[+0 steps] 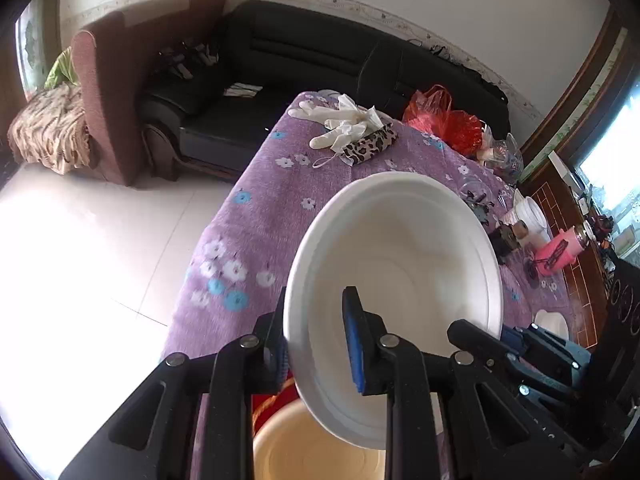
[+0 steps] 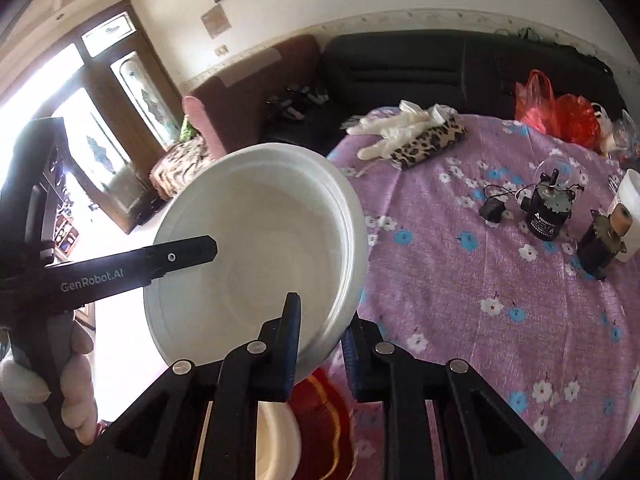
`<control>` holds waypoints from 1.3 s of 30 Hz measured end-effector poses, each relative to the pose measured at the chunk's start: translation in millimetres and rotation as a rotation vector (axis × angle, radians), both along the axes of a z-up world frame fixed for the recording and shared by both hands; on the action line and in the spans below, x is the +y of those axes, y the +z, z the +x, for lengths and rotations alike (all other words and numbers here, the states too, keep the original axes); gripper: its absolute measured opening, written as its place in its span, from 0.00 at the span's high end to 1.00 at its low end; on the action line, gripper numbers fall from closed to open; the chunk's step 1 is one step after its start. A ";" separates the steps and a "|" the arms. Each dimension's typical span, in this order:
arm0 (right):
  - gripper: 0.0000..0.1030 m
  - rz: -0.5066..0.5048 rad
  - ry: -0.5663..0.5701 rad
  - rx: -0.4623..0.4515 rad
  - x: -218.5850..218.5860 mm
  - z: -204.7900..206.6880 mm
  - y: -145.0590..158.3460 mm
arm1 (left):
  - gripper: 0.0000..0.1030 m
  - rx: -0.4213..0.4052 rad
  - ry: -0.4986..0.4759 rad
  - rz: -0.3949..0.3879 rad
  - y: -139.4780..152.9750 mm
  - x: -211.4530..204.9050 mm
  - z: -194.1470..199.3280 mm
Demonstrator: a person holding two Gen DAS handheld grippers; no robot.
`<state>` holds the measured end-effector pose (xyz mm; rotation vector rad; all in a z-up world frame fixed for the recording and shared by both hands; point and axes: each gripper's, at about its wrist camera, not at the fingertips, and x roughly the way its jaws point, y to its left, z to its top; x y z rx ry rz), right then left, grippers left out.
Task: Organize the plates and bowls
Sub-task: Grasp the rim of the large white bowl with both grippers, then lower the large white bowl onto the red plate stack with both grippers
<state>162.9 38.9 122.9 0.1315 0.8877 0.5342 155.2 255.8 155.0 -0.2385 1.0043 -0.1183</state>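
Note:
A white bowl (image 1: 400,252) is held tilted in the air above the purple flowered table. My left gripper (image 1: 316,344) is shut on its left rim, one finger inside, one outside. My right gripper (image 2: 320,344) is shut on the opposite rim of the same bowl (image 2: 264,240). The right gripper's finger (image 1: 480,340) shows at the bowl's right edge in the left wrist view; the left gripper's finger (image 2: 176,258) reaches into the bowl in the right wrist view. A cream bowl (image 1: 312,448) sits below on a red item (image 2: 324,420).
The purple flowered tablecloth (image 2: 480,320) carries white gloves (image 2: 400,124), a leopard-print pouch (image 2: 432,140), a red plastic bag (image 2: 556,108), small motors (image 2: 548,208) and a pink bottle (image 1: 560,248). A small white dish (image 1: 552,320) lies at the right. A black sofa (image 1: 300,52) stands behind.

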 end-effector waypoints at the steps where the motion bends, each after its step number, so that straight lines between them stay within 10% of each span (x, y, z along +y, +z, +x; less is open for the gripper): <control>1: 0.79 0.005 0.010 -0.003 0.3 -8.3 3.7 | 0.78 -0.009 0.009 0.007 2.2 0.7 -11.7; 12: 0.79 -0.003 0.084 0.018 11.7 -78.1 -9.4 | 0.78 -0.007 0.101 0.018 -34.1 4.6 -101.3; 39: 0.79 -0.042 0.095 0.019 27.5 -98.3 -43.2 | 0.78 -0.138 0.244 0.236 -50.6 -13.1 -131.4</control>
